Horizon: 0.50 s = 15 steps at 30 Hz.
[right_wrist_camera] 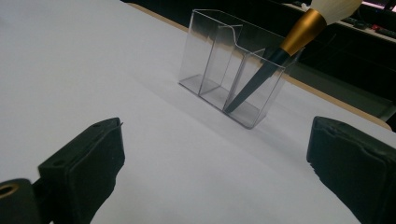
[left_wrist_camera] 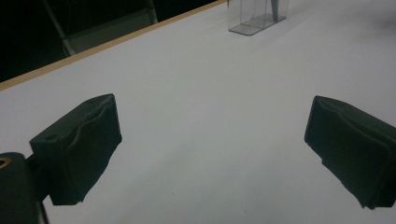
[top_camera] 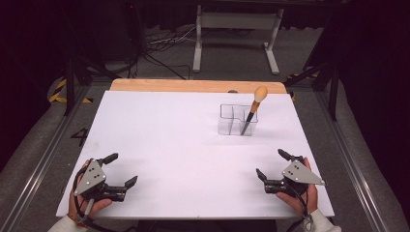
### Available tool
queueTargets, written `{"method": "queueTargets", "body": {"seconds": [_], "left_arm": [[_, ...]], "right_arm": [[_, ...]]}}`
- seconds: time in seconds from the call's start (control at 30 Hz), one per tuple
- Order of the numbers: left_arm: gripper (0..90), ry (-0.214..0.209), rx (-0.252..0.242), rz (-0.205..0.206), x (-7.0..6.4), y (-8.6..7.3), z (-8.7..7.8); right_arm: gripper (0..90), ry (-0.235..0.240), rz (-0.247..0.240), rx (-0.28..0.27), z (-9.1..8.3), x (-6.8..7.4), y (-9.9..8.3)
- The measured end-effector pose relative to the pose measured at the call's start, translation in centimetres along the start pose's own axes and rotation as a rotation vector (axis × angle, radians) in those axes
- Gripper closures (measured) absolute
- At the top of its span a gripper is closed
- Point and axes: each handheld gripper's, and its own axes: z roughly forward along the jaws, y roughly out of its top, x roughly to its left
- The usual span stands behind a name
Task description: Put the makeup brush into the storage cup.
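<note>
Here, the white table (top_camera: 193, 145) carries a clear plastic organizer (top_camera: 237, 120) at about 1 o'clock from the table's centre, near the far wooden edge (top_camera: 193, 86). The organizer is a transparent, thin-walled box split by inner walls into compartments; in the right gripper view (right_wrist_camera: 233, 74) three bays show side by side, with a taller back wall and a stepped divider. A makeup brush (top_camera: 255, 108) stands handle-down in the organizer's right-hand compartment as seen from above. Its black tapered handle (right_wrist_camera: 252, 84) rests with its tip on the compartment floor, and the brush leans toward 1 o'clock. A gold ferrule (right_wrist_camera: 303, 30) joins the handle to a pale, rounded bristle head (top_camera: 261, 93), which rises well above the organizer's rim.

The left gripper (top_camera: 121, 170) lies at about 8 o'clock near the table's near-left corner, held in the person's left hand (top_camera: 84, 205); its jaws stand wide apart with nothing between them, as the left gripper view confirms (left_wrist_camera: 212, 149). The right gripper (top_camera: 273, 164) lies at about 4 o'clock near the near-right corner, held in the right hand (top_camera: 302, 195); its jaws are likewise spread apart and empty (right_wrist_camera: 215, 172). Both grippers are well apart from the organizer. A grey three-cornered plate (top_camera: 92, 175) tops each gripper.
</note>
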Motion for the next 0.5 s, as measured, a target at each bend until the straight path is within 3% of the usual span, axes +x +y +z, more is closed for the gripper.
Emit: {"method": "queueTargets", "body": {"seconds": [0.17, 0.33, 0.5], "left_arm": [[4.2, -0.003, 0.008, 0.011, -0.2, 0.0, -0.2], [4.2, 0.0, 0.003, 0.006, 0.0, -0.2, -0.5], [4.2, 0.008, 0.001, 0.006, 0.0, -0.2, -0.6]], "right_arm": [[4.9, -0.008, -0.017, -0.001, -0.2, 0.1, 0.2], [5.0, 0.004, 0.027, -0.018, -0.3, 0.2, 0.7], [5.0, 0.006, -0.037, -0.019, -0.2, 1.1, 1.3]]}}
